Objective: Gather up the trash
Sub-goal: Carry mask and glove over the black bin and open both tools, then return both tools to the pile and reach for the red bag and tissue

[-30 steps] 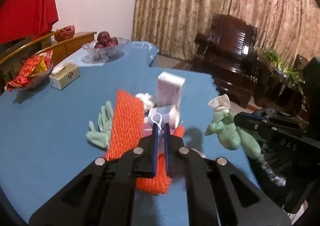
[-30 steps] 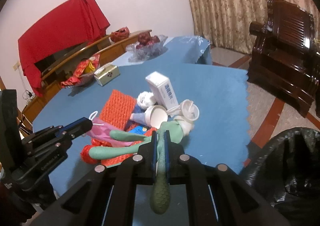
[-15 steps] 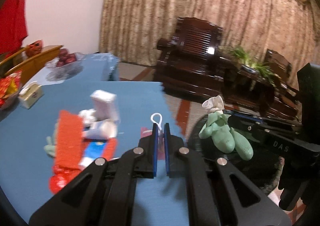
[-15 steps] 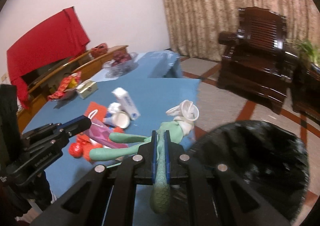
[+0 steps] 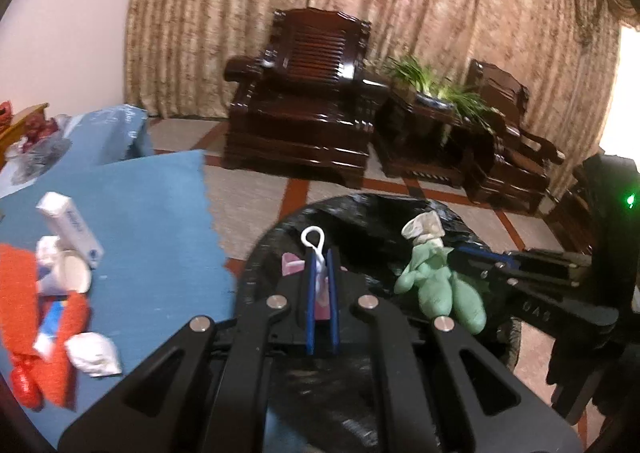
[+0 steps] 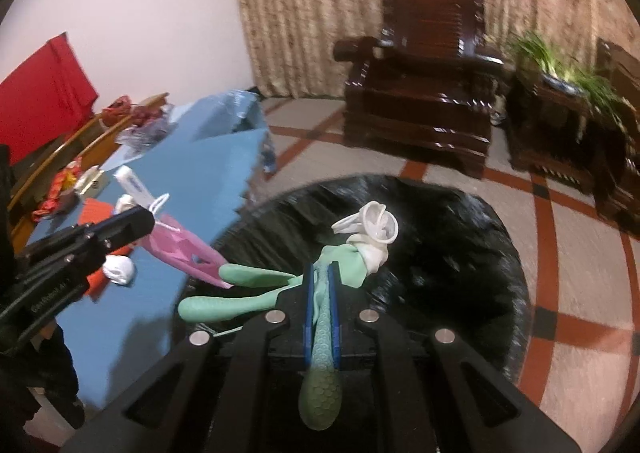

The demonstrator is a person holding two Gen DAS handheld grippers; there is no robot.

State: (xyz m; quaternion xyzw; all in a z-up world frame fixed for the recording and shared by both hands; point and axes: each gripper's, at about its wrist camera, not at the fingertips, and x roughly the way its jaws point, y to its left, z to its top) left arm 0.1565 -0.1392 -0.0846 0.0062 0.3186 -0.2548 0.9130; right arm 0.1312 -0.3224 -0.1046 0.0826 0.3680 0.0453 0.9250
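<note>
1. Left claw [image 5: 321, 273] pinches a pink bag [image 6: 180, 249] by its white loop, hanging over the black trash bag [image 5: 372, 229].
2. Right claw [image 6: 321, 293] is clamped on a green rubber glove [image 6: 256, 297], whose fingers trail left, also over the trash bag's open mouth.
3. Both loads sit directly above it; dropping looks next.
4. More litter waits on the blue tabletop [image 5: 152, 213].
</note>
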